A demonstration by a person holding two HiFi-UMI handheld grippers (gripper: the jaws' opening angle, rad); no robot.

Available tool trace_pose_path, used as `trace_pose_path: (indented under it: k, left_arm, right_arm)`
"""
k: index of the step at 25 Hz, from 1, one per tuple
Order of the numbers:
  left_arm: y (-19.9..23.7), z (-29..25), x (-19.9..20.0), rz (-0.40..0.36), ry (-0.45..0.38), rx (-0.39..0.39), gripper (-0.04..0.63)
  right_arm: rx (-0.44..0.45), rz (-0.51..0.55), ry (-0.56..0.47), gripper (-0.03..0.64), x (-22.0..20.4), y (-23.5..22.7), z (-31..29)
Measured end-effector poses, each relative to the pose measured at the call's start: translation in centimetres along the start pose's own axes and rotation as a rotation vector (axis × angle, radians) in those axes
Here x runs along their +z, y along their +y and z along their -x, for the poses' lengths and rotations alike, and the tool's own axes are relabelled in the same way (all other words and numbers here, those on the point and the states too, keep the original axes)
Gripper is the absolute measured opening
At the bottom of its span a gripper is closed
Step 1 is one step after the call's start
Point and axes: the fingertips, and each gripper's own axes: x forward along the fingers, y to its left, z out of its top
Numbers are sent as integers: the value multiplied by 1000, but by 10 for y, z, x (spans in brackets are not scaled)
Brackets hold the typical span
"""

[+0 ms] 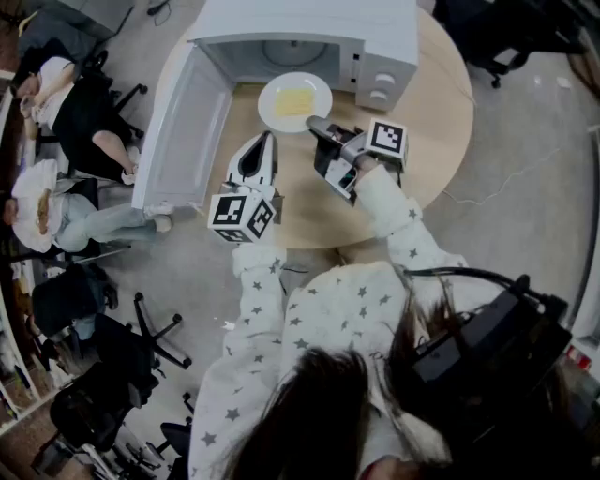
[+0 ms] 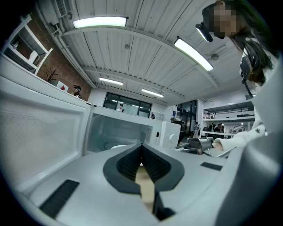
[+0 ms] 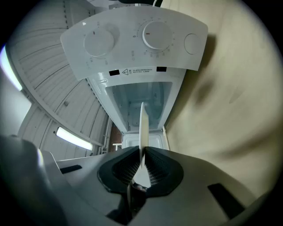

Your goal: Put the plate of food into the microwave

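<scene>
A white plate [image 1: 272, 105] with yellow food [image 1: 294, 101] sits at the mouth of the open white microwave [image 1: 309, 28], whose door [image 1: 183, 122] swings out to the left. My right gripper [image 1: 317, 125] is shut on the plate's near rim. In the right gripper view the plate [image 3: 142, 128] shows edge-on between the pads [image 3: 152, 165], with the microwave cavity [image 3: 139, 101] and control panel [image 3: 132, 42] straight ahead. My left gripper [image 1: 269, 139] hovers shut and empty, below and to the left of the plate. From its own view the left gripper [image 2: 142, 154] faces the microwave [image 2: 119, 130].
The microwave stands on a round wooden table [image 1: 431, 122]. Its open door [image 2: 40, 128] reaches past the table's left edge. People sit at the far left [image 1: 56, 112], and office chairs [image 1: 155, 333] stand on the floor lower left.
</scene>
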Motion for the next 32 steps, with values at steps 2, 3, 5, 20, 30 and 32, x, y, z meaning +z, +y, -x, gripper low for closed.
trace_pose_path:
  k: [2, 3, 5, 20, 30, 32]
  left_arm:
    - [0, 0, 0, 1, -2, 5, 2]
    - [0, 1, 0, 1, -1, 6, 2]
    - [-2, 1, -1, 1, 1, 6, 2]
    - [-18, -19, -7, 30, 50, -65, 2]
    - [-27, -46, -16, 43, 92, -174, 2]
    - [-24, -44, -22, 65, 94, -138, 2]
  right_arm:
    - [-3, 2, 3, 26, 0, 0, -1]
    - [-3, 2, 4, 26, -1, -1, -1]
    - [-5, -1, -1, 26, -1, -2, 2]
    - [-48, -37, -120, 26, 18, -2, 12]
    - [-58, -61, -210, 26, 33, -6, 18]
    - [-84, -63, -169, 26, 28, -13, 14]
